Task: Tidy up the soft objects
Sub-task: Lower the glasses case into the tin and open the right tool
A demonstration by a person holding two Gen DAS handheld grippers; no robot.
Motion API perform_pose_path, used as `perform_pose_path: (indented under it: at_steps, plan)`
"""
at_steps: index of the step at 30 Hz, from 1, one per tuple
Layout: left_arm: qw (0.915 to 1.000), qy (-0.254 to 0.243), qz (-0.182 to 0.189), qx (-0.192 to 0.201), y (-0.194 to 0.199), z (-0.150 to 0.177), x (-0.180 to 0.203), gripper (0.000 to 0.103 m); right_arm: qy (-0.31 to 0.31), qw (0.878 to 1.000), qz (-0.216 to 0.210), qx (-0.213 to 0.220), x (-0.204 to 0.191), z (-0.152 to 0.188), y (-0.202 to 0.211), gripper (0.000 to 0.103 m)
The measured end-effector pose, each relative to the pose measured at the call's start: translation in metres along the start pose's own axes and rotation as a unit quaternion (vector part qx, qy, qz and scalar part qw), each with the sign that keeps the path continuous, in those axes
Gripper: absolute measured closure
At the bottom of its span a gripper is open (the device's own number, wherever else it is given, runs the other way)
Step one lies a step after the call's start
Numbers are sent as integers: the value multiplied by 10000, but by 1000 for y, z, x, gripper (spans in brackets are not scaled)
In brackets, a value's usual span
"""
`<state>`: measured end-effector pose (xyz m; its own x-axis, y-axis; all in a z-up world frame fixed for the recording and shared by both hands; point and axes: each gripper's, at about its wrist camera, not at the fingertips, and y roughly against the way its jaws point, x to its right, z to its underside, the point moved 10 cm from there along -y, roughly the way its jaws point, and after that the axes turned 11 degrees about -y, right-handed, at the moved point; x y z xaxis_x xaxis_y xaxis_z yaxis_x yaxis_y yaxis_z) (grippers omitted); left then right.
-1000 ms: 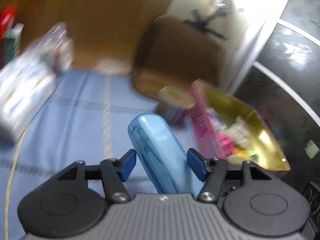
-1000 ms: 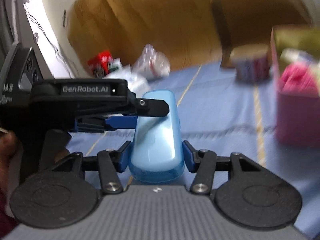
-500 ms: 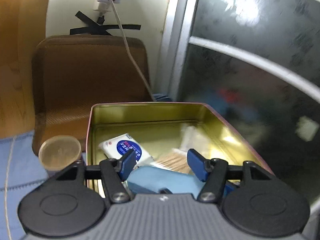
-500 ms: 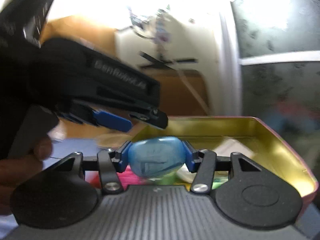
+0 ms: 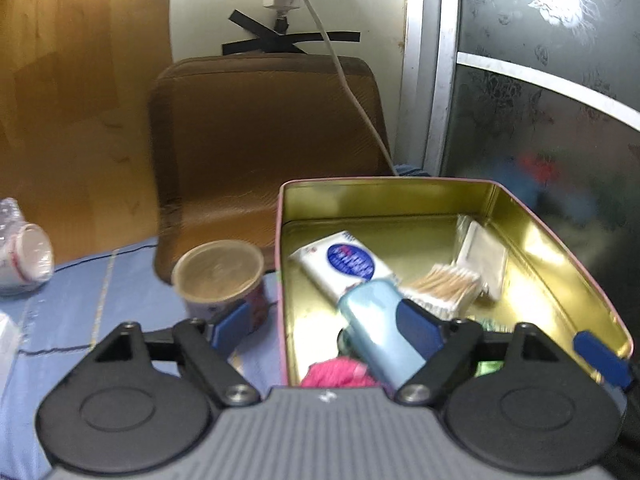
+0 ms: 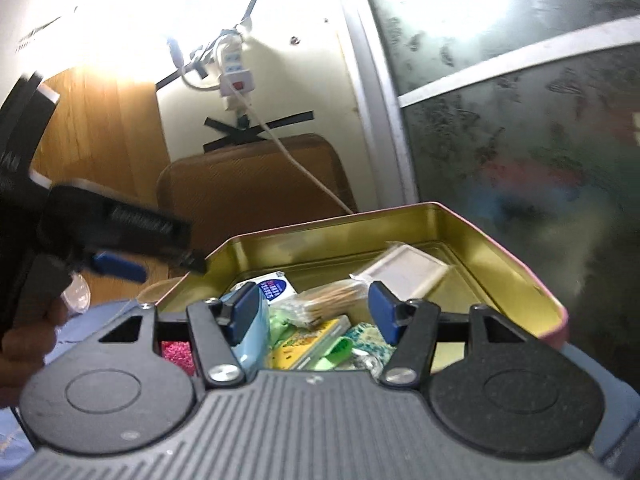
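Blue cloth (image 5: 132,304) covers the surface; a brown cushion (image 5: 264,136) leans on the wall behind. On the cloth sits my gold-lined tin (image 5: 400,200), pink outside. My left gripper (image 5: 324,330) hangs over the tin's near-left corner, jaws opening. The light-blue case (image 5: 376,332) lies between them in the tin, seemingly against the right pad only; blur leaves contact uncertain. My right gripper (image 6: 314,312) is also opening, the case beside its left pad. A tissue packet (image 5: 344,264) and cotton swabs (image 5: 444,286) lie further in.
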<state>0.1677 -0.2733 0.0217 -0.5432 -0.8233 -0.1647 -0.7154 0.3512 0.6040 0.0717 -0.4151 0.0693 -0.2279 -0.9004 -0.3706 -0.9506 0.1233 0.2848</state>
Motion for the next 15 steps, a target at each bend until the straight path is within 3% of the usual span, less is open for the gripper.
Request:
perform_pose_path:
  at_steps: [2,9,15]
  plan:
    - [9999,-68,-83,43,12,7,-2,18,-193,9998,-32,-38,1,0,9,40]
    - [9988,-202,-436,128,48,33,-7,1,-566,9983,-46,-152,-3,4,36,35]
    - [9984,-183,-533,61,71,57,-14,0,-666,9970,-155,-367,-16,13,48,32]
